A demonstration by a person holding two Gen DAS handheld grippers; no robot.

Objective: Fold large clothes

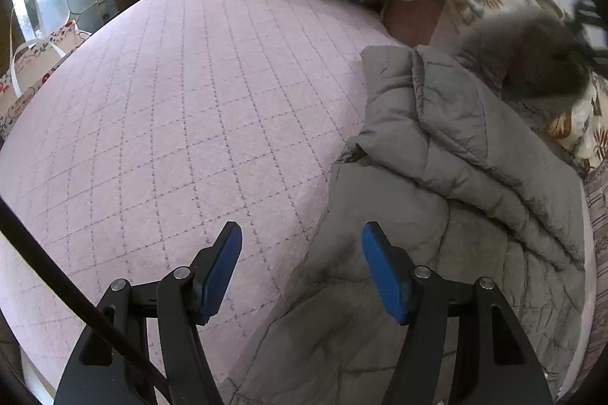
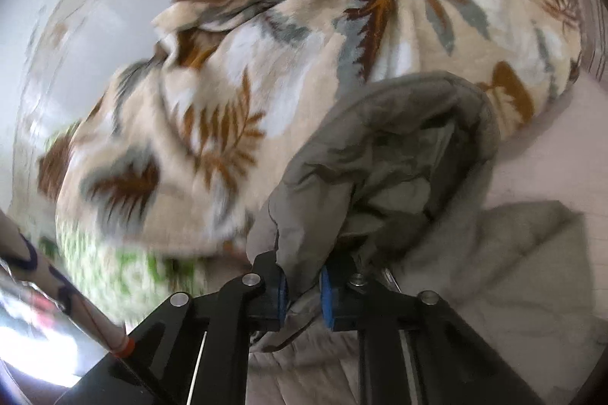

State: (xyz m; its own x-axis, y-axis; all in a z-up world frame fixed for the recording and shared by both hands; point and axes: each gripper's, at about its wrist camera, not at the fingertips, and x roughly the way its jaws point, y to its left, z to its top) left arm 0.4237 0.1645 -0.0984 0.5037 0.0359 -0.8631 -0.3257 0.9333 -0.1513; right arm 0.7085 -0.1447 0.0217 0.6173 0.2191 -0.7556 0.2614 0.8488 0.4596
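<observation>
Right tool (image 2: 302, 285) clamped on grey padded jacket (image 2: 383, 154), left tool (image 1: 302, 245) agape

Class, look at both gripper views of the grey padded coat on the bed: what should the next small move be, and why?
Probably bring the open left gripper down onto the coat hem just below it and close. The right gripper already pinches a raised part of the coat, and the left holds nothing, so only one side is controlled.

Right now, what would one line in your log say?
left gripper: open, over jacket edge | right gripper: shut on grey jacket | jacket on bed
</observation>
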